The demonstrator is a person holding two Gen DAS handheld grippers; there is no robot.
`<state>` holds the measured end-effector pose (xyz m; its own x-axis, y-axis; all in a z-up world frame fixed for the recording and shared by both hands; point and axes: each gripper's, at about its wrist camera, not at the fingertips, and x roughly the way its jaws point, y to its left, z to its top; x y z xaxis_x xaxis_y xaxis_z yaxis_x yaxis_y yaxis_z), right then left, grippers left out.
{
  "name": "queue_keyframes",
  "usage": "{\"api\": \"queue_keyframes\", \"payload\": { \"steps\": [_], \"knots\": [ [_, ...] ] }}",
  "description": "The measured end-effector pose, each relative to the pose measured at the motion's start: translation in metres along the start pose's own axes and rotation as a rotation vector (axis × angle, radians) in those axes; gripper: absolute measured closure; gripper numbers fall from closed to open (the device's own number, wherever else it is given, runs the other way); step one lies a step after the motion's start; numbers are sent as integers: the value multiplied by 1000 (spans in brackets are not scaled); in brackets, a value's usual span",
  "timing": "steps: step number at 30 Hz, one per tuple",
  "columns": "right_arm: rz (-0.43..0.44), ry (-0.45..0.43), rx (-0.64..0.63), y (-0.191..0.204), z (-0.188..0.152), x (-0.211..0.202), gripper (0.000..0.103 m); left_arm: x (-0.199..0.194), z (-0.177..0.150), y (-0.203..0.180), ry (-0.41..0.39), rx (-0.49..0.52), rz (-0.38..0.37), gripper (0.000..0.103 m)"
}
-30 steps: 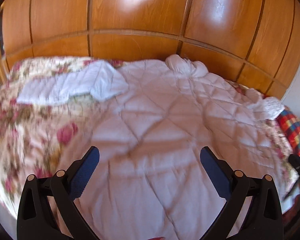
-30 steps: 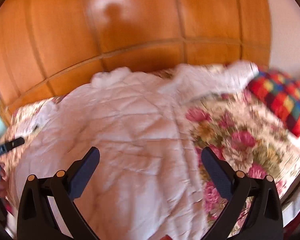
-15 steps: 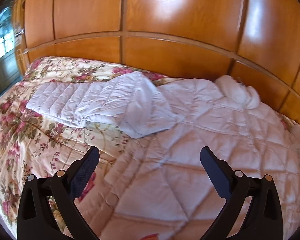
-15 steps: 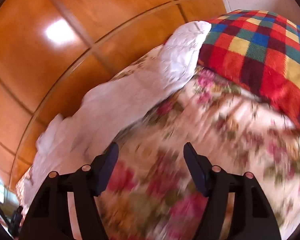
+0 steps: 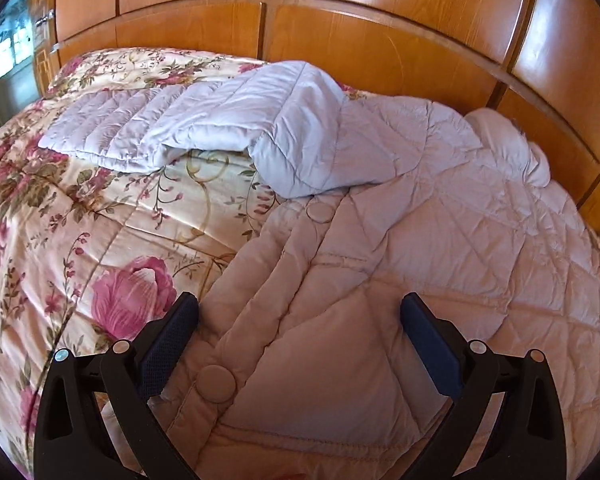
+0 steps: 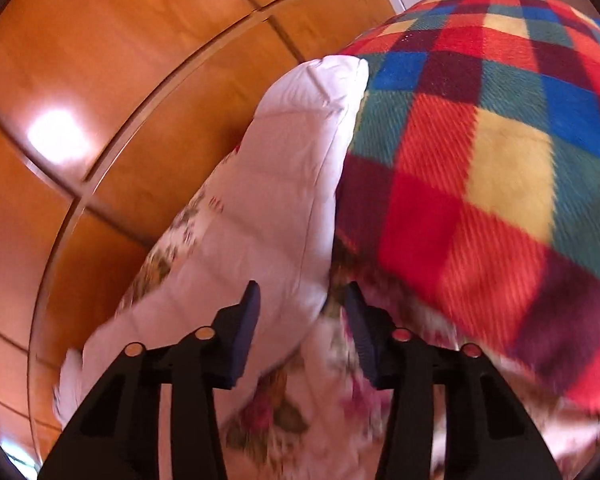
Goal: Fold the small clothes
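A pale pink quilted jacket (image 5: 400, 232) with round buttons lies spread on the floral bedspread (image 5: 80, 240). One sleeve (image 5: 204, 120) stretches out to the far left, its lining showing pale lilac. My left gripper (image 5: 300, 328) is open and empty, low over the jacket's front edge near a button (image 5: 215, 383). In the right wrist view the other sleeve (image 6: 268, 208) runs away beside a checked blanket. My right gripper (image 6: 302, 320) is partly open, its fingers either side of the sleeve's near edge, not clamped on it.
Glossy wooden wardrobe panels (image 5: 380, 32) rise right behind the bed. A red, blue and yellow checked blanket (image 6: 480, 152) lies to the right of the sleeve. A window (image 5: 8, 52) shows at the far left.
My left gripper has come lower and nearer to the jacket's buttoned edge. My right gripper has swung right to the far sleeve beside the checked blanket and its jaws have narrowed.
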<state>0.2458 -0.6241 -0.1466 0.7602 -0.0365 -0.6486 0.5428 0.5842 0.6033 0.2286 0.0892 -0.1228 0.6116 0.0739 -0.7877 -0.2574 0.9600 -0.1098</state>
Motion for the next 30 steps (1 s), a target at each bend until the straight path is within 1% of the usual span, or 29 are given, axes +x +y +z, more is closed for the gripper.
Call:
{"api": "queue_keyframes", "payload": {
  "steps": [2, 4, 7, 9, 11, 13, 16, 18, 21, 24, 26, 28, 29, 30],
  "knots": [
    [1, -11, 28, -5, 5, 3, 63, 5, 0, -3, 20, 14, 16, 3],
    [13, -17, 45, -9, 11, 9, 68, 9, 0, -2, 36, 11, 12, 3],
    [25, -8, 45, -8, 12, 20, 89, 11, 0, 1, 48, -1, 0, 3],
    [50, 0, 33, -4, 14, 24, 98, 12, 1, 0, 50, 2, 4, 3],
    [66, -16, 14, 3, 18, 24, 99, 13, 1, -1, 56, 7, 9, 3],
    [65, -41, -12, 10, 21, 12, 100, 13, 2, -2, 63, 13, 15, 3],
    [35, -113, -49, 22, 29, -19, 100, 14, 4, -1, 73, 7, 6, 3],
    [48, -163, -71, 34, 33, -41, 100, 14, 6, 0, 73, 1, -8, 3],
    [75, -223, -168, 72, 30, -74, 100, 9, 5, 8, 41, -37, -59, 3],
    [117, -267, -268, 118, 17, -104, 100, 4, 4, 15, 12, -76, -103, 3],
    [136, -294, -350, 155, 3, -118, 100, -1, 3, 18, -15, -93, -126, 3],
    [140, -319, -467, 197, -19, -127, 100, -7, 1, 22, -46, -111, -153, 3],
    [137, -327, -529, 215, -31, -129, 100, -9, 1, 24, -62, -124, -168, 3],
    [128, -338, -617, 238, -51, -129, 100, -11, 0, 25, -71, -134, -179, 3]
  ]
}}
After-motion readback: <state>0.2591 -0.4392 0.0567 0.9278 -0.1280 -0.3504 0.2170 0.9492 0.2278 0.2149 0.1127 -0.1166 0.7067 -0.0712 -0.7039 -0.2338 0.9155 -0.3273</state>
